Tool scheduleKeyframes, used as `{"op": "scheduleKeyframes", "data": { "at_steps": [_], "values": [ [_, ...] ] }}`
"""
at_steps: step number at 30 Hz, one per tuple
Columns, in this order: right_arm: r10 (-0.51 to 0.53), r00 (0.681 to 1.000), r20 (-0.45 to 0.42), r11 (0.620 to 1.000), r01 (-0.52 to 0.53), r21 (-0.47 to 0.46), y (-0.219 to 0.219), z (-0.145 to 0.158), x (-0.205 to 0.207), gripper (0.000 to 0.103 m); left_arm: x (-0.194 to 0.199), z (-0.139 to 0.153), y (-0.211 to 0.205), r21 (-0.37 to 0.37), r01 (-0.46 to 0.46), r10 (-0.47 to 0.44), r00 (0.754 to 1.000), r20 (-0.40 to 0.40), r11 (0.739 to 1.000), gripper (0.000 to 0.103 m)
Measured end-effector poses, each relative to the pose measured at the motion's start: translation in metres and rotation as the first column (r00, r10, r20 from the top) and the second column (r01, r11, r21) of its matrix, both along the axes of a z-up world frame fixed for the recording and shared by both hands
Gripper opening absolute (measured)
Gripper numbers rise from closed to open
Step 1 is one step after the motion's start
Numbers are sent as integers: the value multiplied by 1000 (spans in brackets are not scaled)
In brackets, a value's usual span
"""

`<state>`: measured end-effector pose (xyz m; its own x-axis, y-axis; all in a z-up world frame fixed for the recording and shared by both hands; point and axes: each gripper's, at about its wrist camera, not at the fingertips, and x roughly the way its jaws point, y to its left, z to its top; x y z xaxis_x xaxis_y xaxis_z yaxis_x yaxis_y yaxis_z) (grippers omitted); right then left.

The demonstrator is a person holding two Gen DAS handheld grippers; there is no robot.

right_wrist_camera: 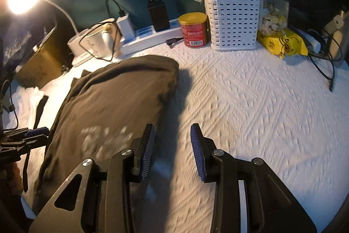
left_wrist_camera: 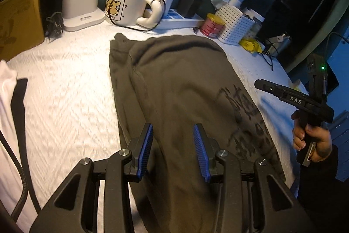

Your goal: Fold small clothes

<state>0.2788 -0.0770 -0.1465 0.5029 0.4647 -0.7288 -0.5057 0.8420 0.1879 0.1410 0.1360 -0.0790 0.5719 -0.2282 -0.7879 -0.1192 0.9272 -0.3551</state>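
A dark olive garment (left_wrist_camera: 174,80) with a dark print lies lengthwise on the white textured cloth (left_wrist_camera: 65,91), partly folded with one side laid over. My left gripper (left_wrist_camera: 173,130) is open and empty, hovering above the garment's near part. My right gripper (right_wrist_camera: 172,130) is open and empty, just right of the garment (right_wrist_camera: 109,102), over bare white cloth (right_wrist_camera: 250,102). The right gripper also shows in the left wrist view (left_wrist_camera: 259,83), held by a hand at the garment's right. The left gripper shows at the left edge of the right wrist view (right_wrist_camera: 37,131).
At the back stand a mug (left_wrist_camera: 124,6), a lamp base (left_wrist_camera: 82,8), a power strip (right_wrist_camera: 150,36), a red can (right_wrist_camera: 194,30), a white basket (right_wrist_camera: 233,19) and a yellow packet (right_wrist_camera: 283,43). A white garment with black trim (left_wrist_camera: 11,102) lies at the left. A cardboard box (left_wrist_camera: 19,19) stands far left.
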Motion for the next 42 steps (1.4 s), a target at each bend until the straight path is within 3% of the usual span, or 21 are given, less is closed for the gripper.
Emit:
{"op": "scheduleKeyframes", "data": {
  "at_steps": [9, 19, 25, 29, 32, 37, 42],
  "values": [
    [19, 1000, 7, 1000, -20, 13, -10, 2, -50, 36, -34, -2, -26, -31, 47, -47, 999, 9, 998, 38],
    [16, 1000, 14, 1000, -16, 24, -24, 0, -80, 36, -58, -19, -35, -49, 28, -29, 999, -27, 998, 38],
    [23, 1000, -12, 999, -23, 22, -31, -11, -90, 36, -66, -23, -36, -37, 30, -31, 999, -30, 999, 45],
    [78, 989, -126, 994, -68, 83, -33, -32, -94, 36, -72, -22, -39, -23, 32, -32, 999, -24, 999, 47],
    [87, 985, -148, 993, -75, 89, -33, -40, -97, 36, -73, -23, -38, -16, 34, -35, 999, -25, 999, 47],
    [105, 972, -212, 974, -58, 221, -47, -45, -91, 37, -78, -18, -35, 2, 28, -28, 999, -31, 1000, 47],
    [126, 961, -247, 951, -47, 305, -55, -45, -91, 37, -86, -23, -30, -11, 6, -7, 999, -42, 1000, 60]
  ]
}}
